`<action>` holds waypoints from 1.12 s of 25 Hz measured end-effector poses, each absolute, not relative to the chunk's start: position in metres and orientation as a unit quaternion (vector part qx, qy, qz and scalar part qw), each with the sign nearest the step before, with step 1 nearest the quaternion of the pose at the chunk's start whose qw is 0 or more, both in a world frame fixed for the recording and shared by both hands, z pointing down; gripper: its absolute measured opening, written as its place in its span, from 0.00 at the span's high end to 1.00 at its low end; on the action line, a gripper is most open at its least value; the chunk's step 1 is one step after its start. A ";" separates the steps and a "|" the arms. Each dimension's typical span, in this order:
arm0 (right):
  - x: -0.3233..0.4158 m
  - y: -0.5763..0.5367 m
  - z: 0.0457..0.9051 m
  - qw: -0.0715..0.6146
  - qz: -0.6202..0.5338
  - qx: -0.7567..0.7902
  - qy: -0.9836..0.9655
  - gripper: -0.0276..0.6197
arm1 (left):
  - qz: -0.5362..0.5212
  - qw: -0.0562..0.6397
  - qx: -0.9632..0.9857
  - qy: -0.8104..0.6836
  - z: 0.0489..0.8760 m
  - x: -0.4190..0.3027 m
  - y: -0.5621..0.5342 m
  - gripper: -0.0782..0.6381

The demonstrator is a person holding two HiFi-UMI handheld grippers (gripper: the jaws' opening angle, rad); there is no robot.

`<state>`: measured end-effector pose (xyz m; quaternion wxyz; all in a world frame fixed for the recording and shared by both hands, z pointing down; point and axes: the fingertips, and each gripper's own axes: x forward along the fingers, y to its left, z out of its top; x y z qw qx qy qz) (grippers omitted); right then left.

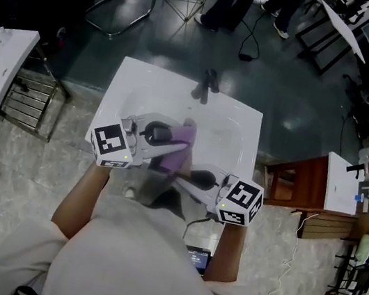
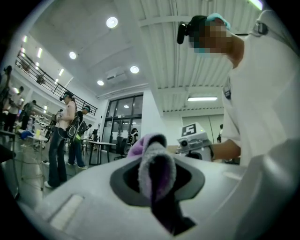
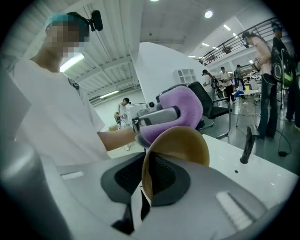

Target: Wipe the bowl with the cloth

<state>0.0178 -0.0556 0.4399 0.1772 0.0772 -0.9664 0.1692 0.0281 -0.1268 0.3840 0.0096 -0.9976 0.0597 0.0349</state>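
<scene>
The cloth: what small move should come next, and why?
Probably sweep the cloth along the bowl. The left gripper pinches the cloth, which sits at the bowl's upper edge, and the right gripper clamps the bowl's rim, so the bowl looks steady.

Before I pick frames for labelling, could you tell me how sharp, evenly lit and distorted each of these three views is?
Head view: sharp, evenly lit, the white sink bright but not blown out. Left gripper view: strong fisheye, dark corners, ceiling lights glaring; the near cloth is soft. Right gripper view: same fisheye; the bowl is fairly crisp, the background bends.
</scene>
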 end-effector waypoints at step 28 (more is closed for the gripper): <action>0.034 -0.075 0.365 -0.097 0.233 0.066 -0.965 0.93 | 0.198 -0.171 -0.965 0.015 0.419 -0.004 -0.133 0.80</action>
